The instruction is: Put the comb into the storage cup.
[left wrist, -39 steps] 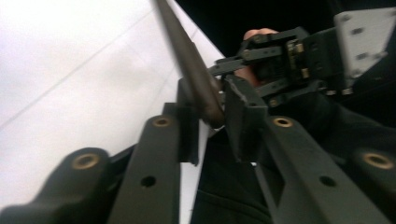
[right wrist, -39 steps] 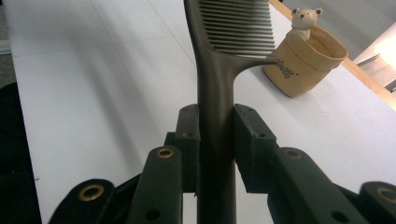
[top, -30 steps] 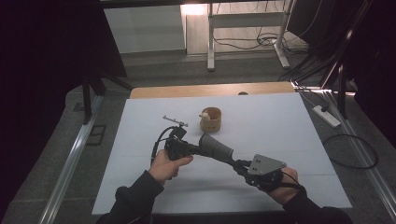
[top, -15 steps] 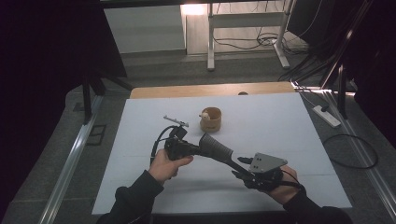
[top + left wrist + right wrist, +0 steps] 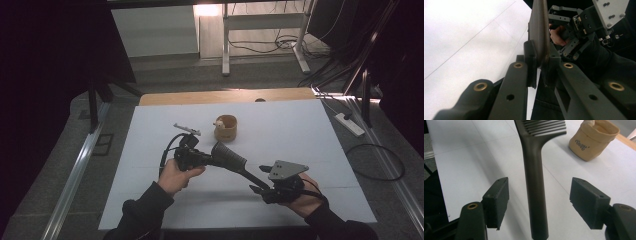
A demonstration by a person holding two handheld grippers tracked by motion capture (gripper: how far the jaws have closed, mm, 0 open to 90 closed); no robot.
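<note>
Above the near half of the white table (image 5: 310, 130), held clear of its surface, is the dark comb (image 5: 231, 157): a wide-toothed head on a long straight handle, running from the left gripper (image 5: 202, 159) down toward the right gripper (image 5: 257, 189). The left gripper is clamped on the comb; in the left gripper view its 2 pads pinch the flat dark body (image 5: 539, 30) from both sides with no gap, so this hand carries the whole weight. In the right gripper view the comb's handle (image 5: 535, 192) stands between the 2 jaws, but both pads sit well apart from it with white table visible on either side. The right gripper's jaws have just been opening, with the handle between them but unpressed, so this gripper holds nothing. My reading: a hand-over, the right side letting go so the left can take the comb alone; holding it in the air keeps the handle free for that release. Beyond the comb's head, farther from the person, stands a small tan fabric pouch (image 5: 226, 127), open at the top with something pale at its rim (image 5: 589, 122); I judge it the likely place for the comb. To the left of the pouch a small grey clip-like item (image 5: 186, 129) lies flat, too small to identify.
</note>
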